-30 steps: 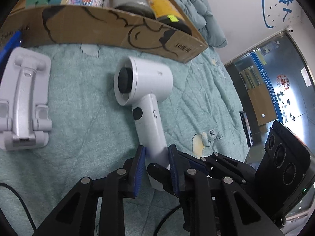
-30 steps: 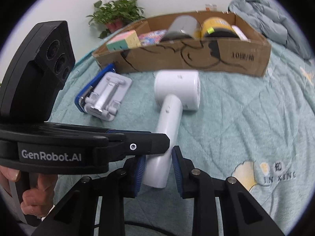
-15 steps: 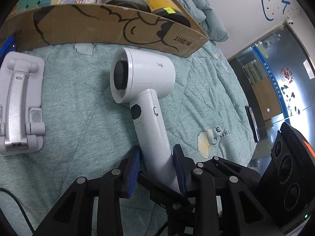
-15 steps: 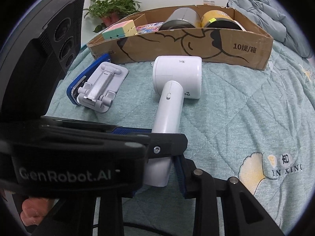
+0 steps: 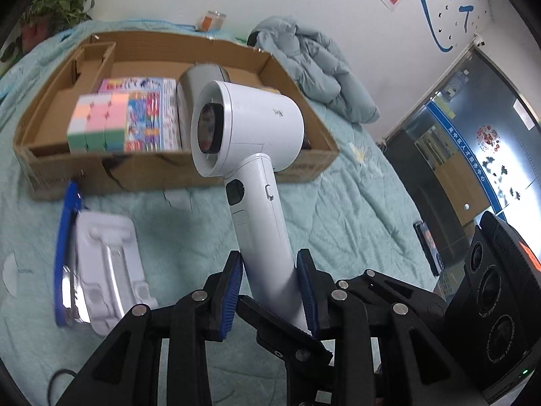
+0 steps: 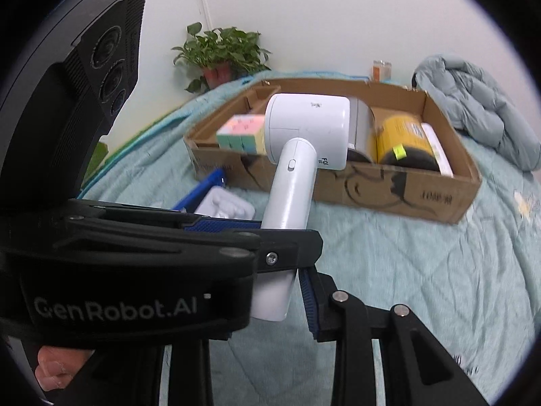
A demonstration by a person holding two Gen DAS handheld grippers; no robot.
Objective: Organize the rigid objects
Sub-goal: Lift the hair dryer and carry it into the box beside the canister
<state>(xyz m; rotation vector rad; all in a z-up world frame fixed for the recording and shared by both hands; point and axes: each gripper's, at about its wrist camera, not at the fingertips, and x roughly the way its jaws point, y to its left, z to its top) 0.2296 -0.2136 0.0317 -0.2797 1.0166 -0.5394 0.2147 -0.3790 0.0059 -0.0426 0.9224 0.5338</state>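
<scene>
A white hair dryer (image 5: 248, 125) hangs clear of the teal bedspread (image 5: 338, 223), head up and handle slanting down. My left gripper (image 5: 270, 270) is shut on the lower handle, a blue pad on each side. My right gripper (image 6: 275, 299) is shut on the handle's bottom end; its right pad (image 6: 307, 301) shows, and the left gripper's black body (image 6: 135, 253) hides the other. In the right wrist view the hair dryer (image 6: 306, 132) stands before the cardboard box (image 6: 372, 194). The right gripper's finger (image 5: 277, 321) crosses under the handle.
The cardboard box (image 5: 182, 171) holds a pastel cube (image 5: 98, 121), a colourful carton (image 5: 148, 118), a grey cylinder (image 5: 206, 71) and a yellow can (image 6: 402, 138). A white phone stand (image 5: 108, 264) lies on a blue item (image 5: 66, 237). A grey jacket (image 5: 321, 64) lies beyond.
Both grippers have risen with the hair dryer, which has left the bedspread and tipped upright. Its head now stands in front of the box instead of lying short of it.
</scene>
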